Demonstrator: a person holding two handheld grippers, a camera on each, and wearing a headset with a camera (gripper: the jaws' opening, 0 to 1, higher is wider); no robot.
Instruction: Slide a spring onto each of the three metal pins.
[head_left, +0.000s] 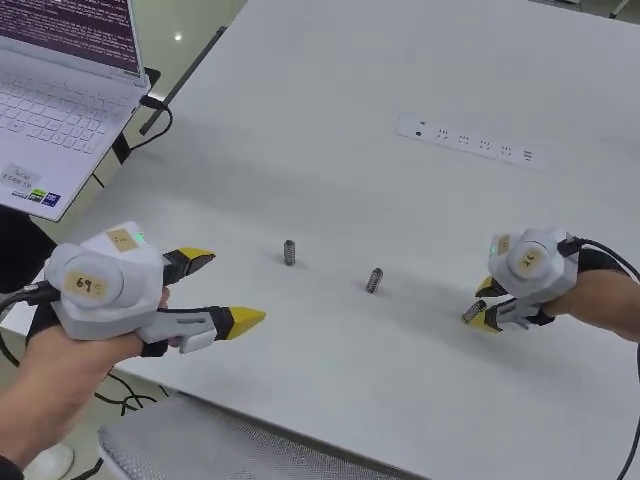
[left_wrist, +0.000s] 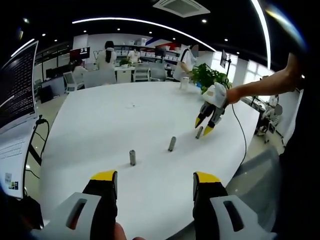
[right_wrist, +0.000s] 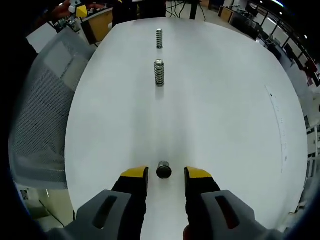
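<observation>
The white table (head_left: 330, 120) has wide bare room across its middle and far side. Its near edge runs just below both grippers, with a mesh chair (head_left: 200, 440) under it at 6 o'clock. A laptop (head_left: 60, 90) sits by the left edge at 10 o'clock, and a power strip (head_left: 470, 142) lies at 1 o'clock, well apart from the work.

There are three upright pieces in a loose row near the front edge. Two carry coils: the left spring (head_left: 289, 252) and the middle spring (head_left: 374, 280), near each other with clear surface around both. The third pin (right_wrist: 164, 170) stands at 3 o'clock in the head view, at the tips of the right gripper (head_left: 483, 305).

The left gripper (head_left: 222, 288) hovers at 8 o'clock with its jaws spread wide and nothing between them.

The right gripper view looks down on the third pin's dark round top. The jaws stand narrow, one on each side of it, with a slim gap either way. From that angle I cannot tell whether a coil sits on it. The left gripper view shows all three pieces from the side, which the head view only partly gives.
</observation>
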